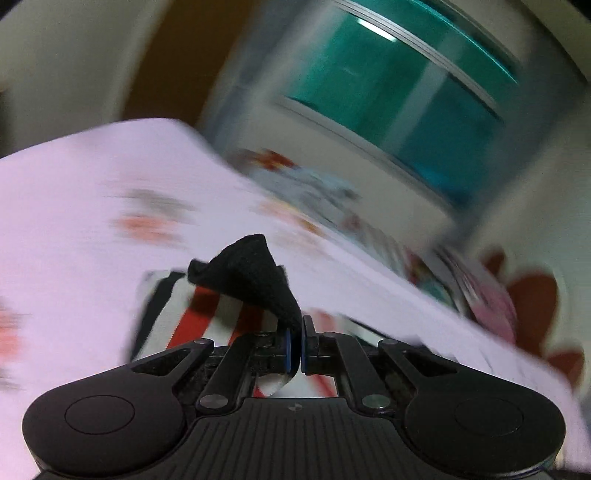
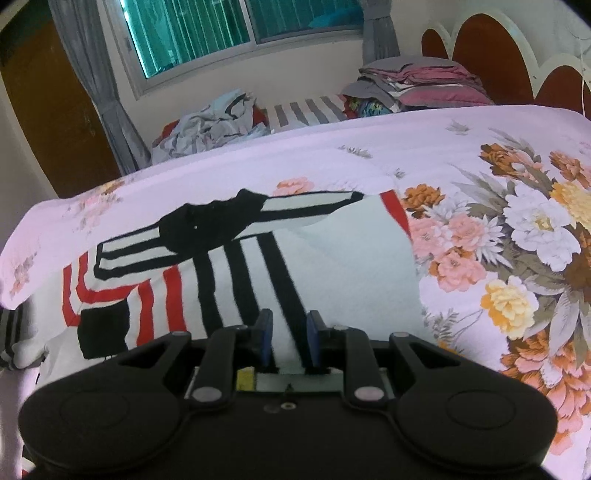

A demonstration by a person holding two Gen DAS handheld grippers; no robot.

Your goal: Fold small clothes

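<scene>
A small white shirt [image 2: 332, 258] with black and red stripes and black trim lies on the floral bedsheet [image 2: 480, 147]. My left gripper [image 1: 295, 332] is shut on a black-edged corner of the shirt [image 1: 255, 273], which stands up above the fingers; striped cloth [image 1: 207, 310] hangs behind it. The left wrist view is blurred by motion. My right gripper [image 2: 290, 332] is open just above the shirt's near edge, with a black stripe between its blue pads [image 2: 265, 334]. A sleeve [image 2: 303, 206] is folded across the shirt's top.
A pile of loose clothes [image 2: 210, 125] lies at the bed's far side under the window [image 2: 240, 22]. Folded bedding and pillows [image 2: 421, 85] are stacked by the headboard [image 2: 480, 55]. A brown door [image 2: 48, 110] stands at the left.
</scene>
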